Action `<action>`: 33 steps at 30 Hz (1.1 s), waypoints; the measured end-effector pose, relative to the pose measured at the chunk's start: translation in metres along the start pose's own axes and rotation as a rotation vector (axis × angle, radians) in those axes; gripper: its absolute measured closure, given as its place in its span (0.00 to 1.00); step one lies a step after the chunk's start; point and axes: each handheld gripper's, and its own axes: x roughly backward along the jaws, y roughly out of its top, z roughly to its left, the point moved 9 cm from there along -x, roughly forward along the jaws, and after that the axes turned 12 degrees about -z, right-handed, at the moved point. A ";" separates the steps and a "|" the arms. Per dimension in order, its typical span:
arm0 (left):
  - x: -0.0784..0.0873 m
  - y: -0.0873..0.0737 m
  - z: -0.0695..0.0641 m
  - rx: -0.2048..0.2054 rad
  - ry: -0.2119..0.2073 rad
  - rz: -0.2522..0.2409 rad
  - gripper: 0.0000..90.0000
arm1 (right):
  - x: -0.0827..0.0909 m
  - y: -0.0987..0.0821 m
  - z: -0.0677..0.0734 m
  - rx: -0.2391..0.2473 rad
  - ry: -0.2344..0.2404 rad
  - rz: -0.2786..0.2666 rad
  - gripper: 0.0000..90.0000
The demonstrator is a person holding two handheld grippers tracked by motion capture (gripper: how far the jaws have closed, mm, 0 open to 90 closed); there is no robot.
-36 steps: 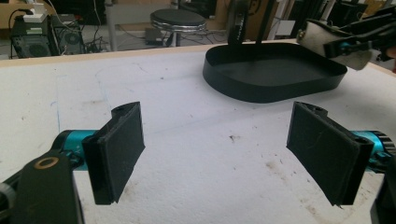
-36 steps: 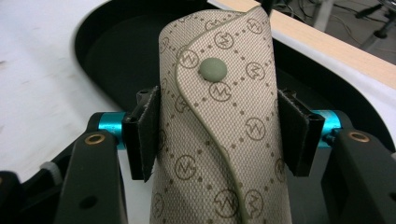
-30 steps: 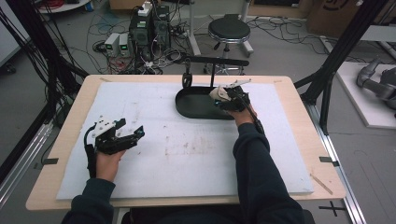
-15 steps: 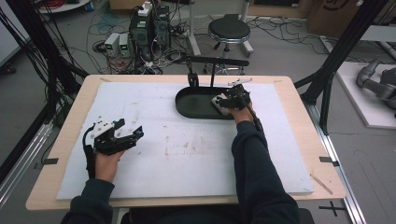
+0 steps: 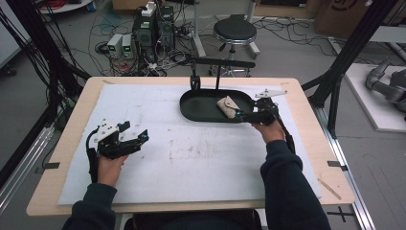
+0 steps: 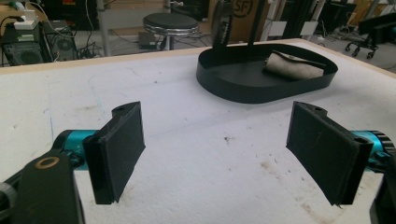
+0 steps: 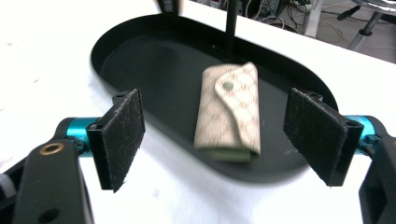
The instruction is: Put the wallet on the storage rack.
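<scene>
A beige patterned pouch point(image 7: 231, 112) with a snap flap lies in a black oval tray point(image 7: 154, 60) at the table's far middle. From above, the pouch point(image 5: 229, 107) rests at the right end of the tray point(image 5: 198, 108). My right gripper point(image 5: 245, 116) sits at the tray's right rim, open, with nothing between its pads point(image 7: 123, 137). My left gripper point(image 5: 136, 141) hovers open over the white mat at the left, empty. Its own view has the tray point(image 6: 243, 86) and pouch point(image 6: 294, 67) far ahead.
A white foam mat point(image 5: 191, 153) covers the wooden table point(image 5: 325, 158). A black stand with a crossbar point(image 5: 225, 63) rises behind the tray. Beyond the table are a stool point(image 5: 234, 31), computers and cables on the floor.
The right gripper held the pouch over the tray a second ago; it has let go, the pouch now lies in the tray, and the gripper has drawn back to the right rim.
</scene>
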 end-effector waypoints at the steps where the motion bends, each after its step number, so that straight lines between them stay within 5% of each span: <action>1: 0.000 0.001 0.000 0.001 -0.001 -0.003 0.21 | 0.000 0.000 0.000 0.000 0.000 0.000 0.23; 7: -0.001 0.004 0.000 0.004 0.001 -0.012 0.21 | 0.039 -0.021 0.005 0.044 -0.008 -0.042 0.22; 12: -0.004 0.006 -0.001 0.002 0.002 -0.018 0.21 | 0.066 -0.050 0.007 0.092 -0.025 -0.022 0.22; 18: -0.003 0.007 0.001 0.002 0.013 -0.025 0.21 | 0.080 -0.059 0.007 0.102 -0.040 -0.017 0.22; 33: 0.000 0.007 -0.002 -0.007 0.000 -0.020 0.21 | 0.083 -0.062 0.013 0.107 -0.040 -0.018 0.22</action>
